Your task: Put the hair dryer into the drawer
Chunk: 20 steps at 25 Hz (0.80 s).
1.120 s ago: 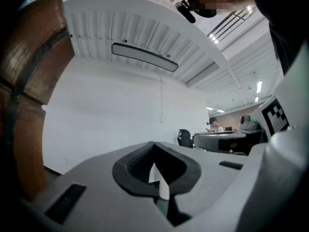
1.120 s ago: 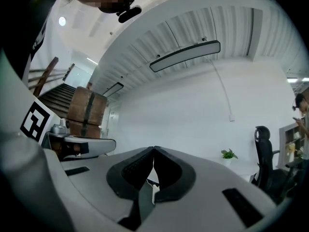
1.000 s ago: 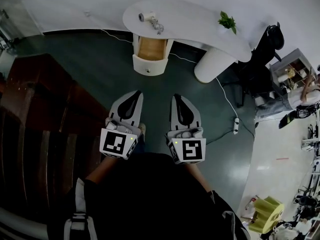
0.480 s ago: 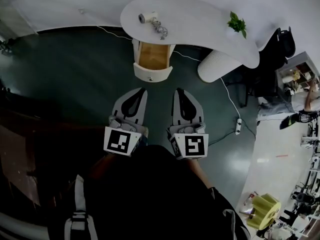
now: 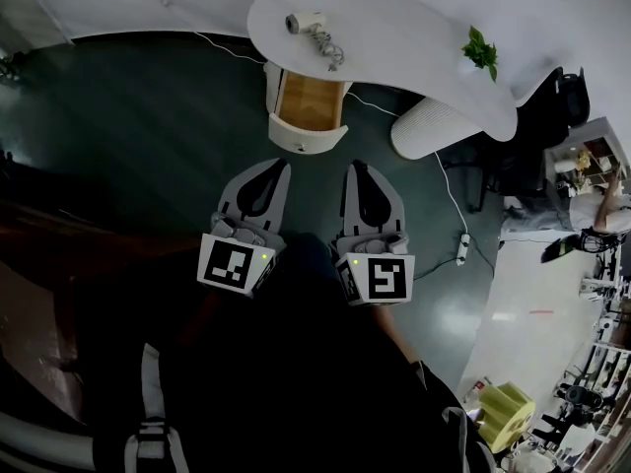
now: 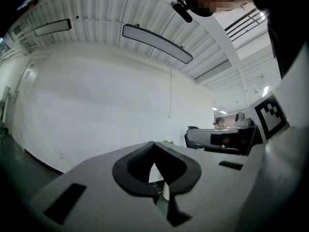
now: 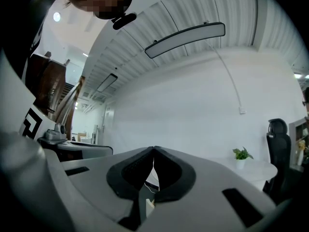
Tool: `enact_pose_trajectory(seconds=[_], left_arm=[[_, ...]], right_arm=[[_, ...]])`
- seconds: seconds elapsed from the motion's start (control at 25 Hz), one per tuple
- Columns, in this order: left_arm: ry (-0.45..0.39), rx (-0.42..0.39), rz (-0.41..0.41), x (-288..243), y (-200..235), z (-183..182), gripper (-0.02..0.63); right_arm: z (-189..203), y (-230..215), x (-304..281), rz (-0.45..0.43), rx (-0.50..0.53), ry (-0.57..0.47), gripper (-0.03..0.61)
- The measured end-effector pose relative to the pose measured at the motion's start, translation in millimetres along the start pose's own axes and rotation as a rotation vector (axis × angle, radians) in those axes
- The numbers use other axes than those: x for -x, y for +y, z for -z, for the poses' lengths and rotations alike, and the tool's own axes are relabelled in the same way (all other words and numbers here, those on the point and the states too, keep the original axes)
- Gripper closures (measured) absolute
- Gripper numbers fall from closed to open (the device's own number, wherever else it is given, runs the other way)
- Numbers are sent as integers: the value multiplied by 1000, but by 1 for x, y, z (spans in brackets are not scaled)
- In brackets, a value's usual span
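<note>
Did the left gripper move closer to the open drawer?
Yes. In the head view the left gripper has come nearer to the front of the open drawer; the gap between them has shrunk.

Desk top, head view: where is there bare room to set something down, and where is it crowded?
The desk is bare between the cord and the plant. The open drawer below looks empty too. The left end is crowded: the hair dryer and its coiled cord lie there.

White hair dryer on desk, drawer open
</note>
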<state>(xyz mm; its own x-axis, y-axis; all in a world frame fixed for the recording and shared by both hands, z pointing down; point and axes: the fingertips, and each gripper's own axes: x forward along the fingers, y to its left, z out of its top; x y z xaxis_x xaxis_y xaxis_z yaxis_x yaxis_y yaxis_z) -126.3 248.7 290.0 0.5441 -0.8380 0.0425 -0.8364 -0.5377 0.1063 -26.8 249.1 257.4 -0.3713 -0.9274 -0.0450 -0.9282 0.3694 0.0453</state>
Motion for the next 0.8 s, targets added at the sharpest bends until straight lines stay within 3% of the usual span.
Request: enact_pose_trajectory(seconds=[0.4,0.8], left_arm=[[-40,2,-34,-18,33,0,607],[-7,43,-116,-102,77,1,607]], right_arm=[[5,-3,-48,-67,0,-12,555],[18,-60,-148,-138,-10,31,555]])
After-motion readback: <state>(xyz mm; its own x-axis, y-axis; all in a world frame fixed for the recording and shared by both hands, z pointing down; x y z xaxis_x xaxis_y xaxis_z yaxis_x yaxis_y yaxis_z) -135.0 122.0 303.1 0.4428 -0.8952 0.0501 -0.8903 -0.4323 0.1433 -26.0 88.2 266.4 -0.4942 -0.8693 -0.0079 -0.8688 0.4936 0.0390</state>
